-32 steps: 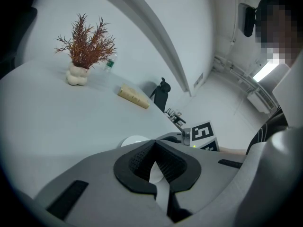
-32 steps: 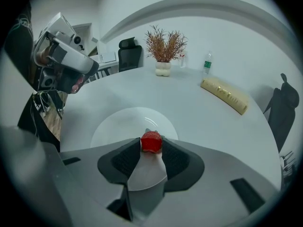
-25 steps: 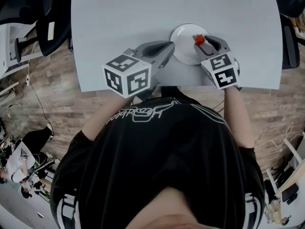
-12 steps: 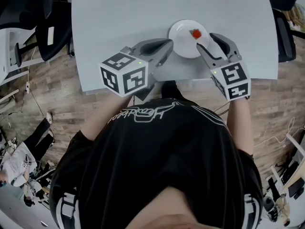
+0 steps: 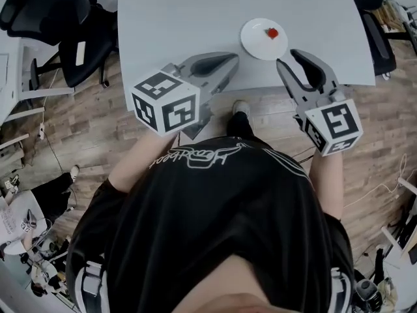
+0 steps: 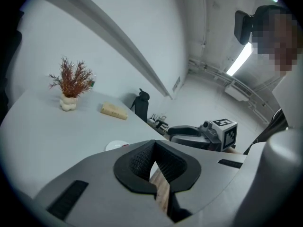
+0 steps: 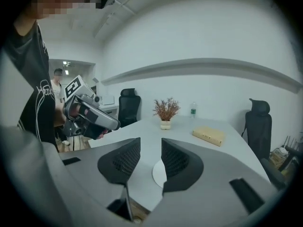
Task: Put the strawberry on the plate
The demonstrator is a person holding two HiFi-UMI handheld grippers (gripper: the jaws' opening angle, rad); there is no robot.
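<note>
Fingers of my right gripper stand apart, empty, closing; left gripper tips meet, empty; the strawberry lies on the plate; I judge it light, soft, bruisable; I'd pinch its sides gently.

Pale grey table, top flat. White plate rests close to the near edge, right of centre. Far side: small potted plant (pale pot, reddish twigs); tan block lies flat to its right, apart.
</note>
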